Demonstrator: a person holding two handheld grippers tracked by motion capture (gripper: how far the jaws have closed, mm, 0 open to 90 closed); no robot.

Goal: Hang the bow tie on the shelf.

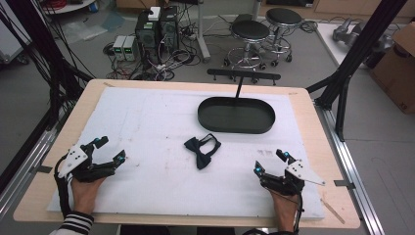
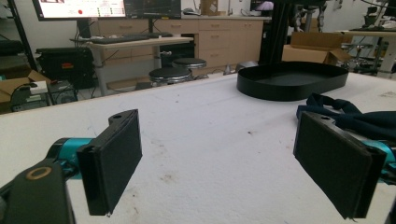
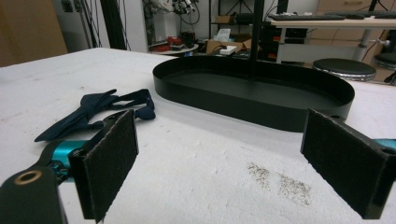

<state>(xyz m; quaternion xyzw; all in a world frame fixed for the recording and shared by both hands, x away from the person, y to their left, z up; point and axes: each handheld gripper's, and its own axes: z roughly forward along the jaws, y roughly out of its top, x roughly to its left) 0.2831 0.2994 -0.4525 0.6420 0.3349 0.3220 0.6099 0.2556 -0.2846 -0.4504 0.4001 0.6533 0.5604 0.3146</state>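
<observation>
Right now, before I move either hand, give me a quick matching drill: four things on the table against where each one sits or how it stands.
Things:
1. bow tie
2. oval tray
3. left gripper
4. right gripper

Places or states:
A. open, near the table's front right corner
B. black and empty, at the far middle of the white mat
C. open, near the table's front left corner
D. dark blue, lying flat on the mat just in front of the tray

Pairs: 1-D, 2-B, 3-C, 4-A
</observation>
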